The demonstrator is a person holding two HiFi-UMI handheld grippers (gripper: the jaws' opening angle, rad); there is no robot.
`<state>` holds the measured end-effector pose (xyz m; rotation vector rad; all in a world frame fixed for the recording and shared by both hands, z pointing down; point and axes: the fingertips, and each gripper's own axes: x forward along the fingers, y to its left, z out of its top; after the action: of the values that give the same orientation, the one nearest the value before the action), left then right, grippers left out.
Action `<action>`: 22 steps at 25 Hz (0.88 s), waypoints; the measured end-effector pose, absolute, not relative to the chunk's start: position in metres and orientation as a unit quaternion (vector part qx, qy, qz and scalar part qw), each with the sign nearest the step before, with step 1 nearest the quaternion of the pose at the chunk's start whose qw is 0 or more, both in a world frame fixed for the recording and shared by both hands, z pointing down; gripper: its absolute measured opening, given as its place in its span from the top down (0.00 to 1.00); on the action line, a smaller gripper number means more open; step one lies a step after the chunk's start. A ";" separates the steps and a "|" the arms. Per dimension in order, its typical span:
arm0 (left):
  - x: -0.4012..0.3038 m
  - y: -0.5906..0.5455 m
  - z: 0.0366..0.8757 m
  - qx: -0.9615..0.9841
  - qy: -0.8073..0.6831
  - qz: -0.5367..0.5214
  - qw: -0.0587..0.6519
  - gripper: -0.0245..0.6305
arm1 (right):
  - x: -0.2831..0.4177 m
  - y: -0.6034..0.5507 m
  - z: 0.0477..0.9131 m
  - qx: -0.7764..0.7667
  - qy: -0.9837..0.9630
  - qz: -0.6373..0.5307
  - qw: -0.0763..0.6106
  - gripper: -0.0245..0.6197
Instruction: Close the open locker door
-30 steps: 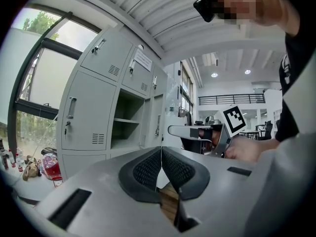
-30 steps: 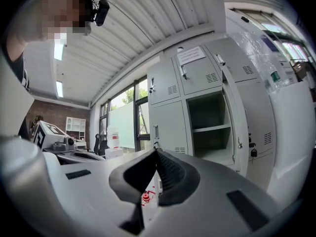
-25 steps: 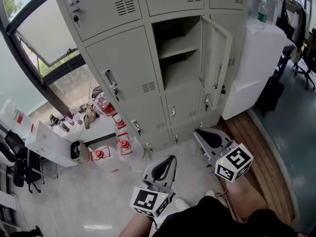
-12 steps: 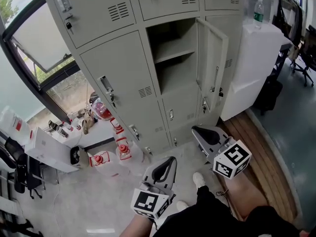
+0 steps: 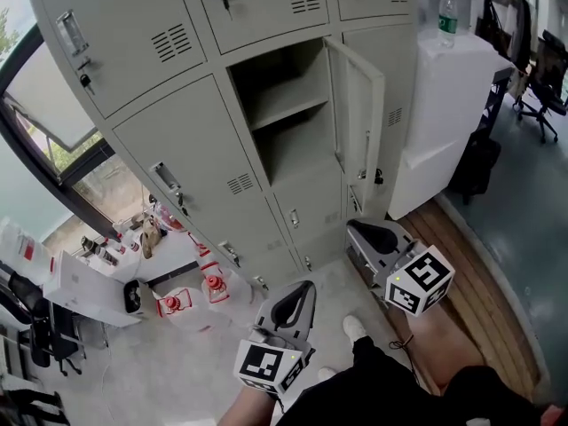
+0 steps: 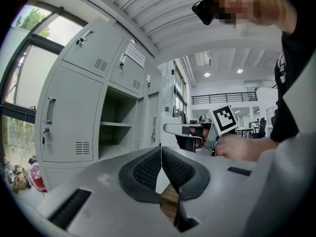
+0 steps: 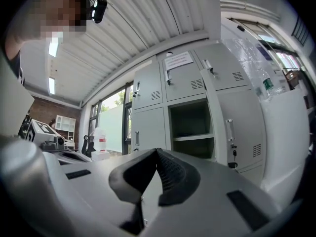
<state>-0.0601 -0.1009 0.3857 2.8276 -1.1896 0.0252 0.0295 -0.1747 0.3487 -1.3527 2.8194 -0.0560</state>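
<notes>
The grey locker bank fills the top of the head view. One compartment (image 5: 282,118) with a shelf stands open, and its door (image 5: 358,114) is swung out to the right. My left gripper (image 5: 300,293) and right gripper (image 5: 371,232) are held low in front of the lockers, well short of the door, both shut with nothing between the pads. In the left gripper view the gripper (image 6: 161,150) points level toward the open compartment (image 6: 116,132). From the right gripper view, the gripper (image 7: 157,152) faces the compartment (image 7: 191,127), with the door (image 7: 210,122) seen nearly edge-on.
A white cabinet (image 5: 444,105) with a water bottle (image 5: 448,11) on top stands right of the lockers. Red-capped jugs (image 5: 213,284) and a white box (image 5: 84,287) sit on the floor at left. A wooden floor strip (image 5: 466,264) runs along the right; an office chair (image 5: 541,78) stands beyond.
The lockers have slid left and grown larger in the head view as the person stepped closer. Both grippers came forward with the body and stayed shut. The door has not moved.
</notes>
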 end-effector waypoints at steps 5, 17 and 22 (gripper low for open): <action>-0.042 -0.119 0.384 0.923 -0.381 0.006 0.046 0.94 | 0.053 -0.196 0.346 -0.447 0.894 -0.018 0.011 0.77; -0.016 -0.162 0.394 0.929 -0.365 0.012 0.061 0.93 | 0.107 -0.255 0.352 -0.499 0.866 -0.019 -0.003 0.59; -0.015 -0.177 0.398 0.930 -0.364 0.014 0.058 0.94 | 0.116 -0.276 0.352 -0.506 0.862 -0.025 -0.004 0.55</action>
<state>-0.0149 -0.1768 0.3979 2.8177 -1.1019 0.0434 0.1158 -0.2757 0.3521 -1.5935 2.7166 -0.0774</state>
